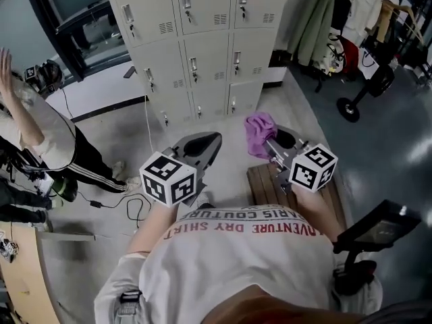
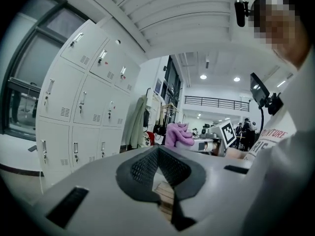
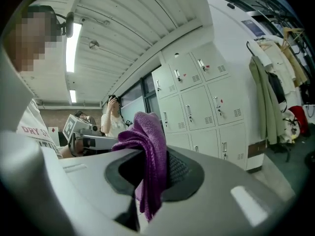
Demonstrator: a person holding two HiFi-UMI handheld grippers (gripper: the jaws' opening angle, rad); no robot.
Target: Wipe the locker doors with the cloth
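A bank of pale grey locker doors (image 1: 196, 39) stands ahead of me, also visible in the left gripper view (image 2: 83, 102) and the right gripper view (image 3: 202, 107). My right gripper (image 1: 264, 140) is shut on a purple cloth (image 1: 259, 131), which bunches up above the jaws and hangs down between them (image 3: 147, 156). It is held in the air, well short of the lockers. My left gripper (image 1: 206, 140) is shut with nothing in it, level with the right one. From the left gripper view the cloth (image 2: 177, 134) shows to the right.
A person in white (image 1: 30, 123) stands at the left with an arm raised. Cables (image 1: 128, 204) lie on the floor. A low wooden platform (image 1: 266, 181) is under my right hand. Coats and bags (image 1: 351, 25) hang at the right, by a wheeled stand (image 1: 361, 93).
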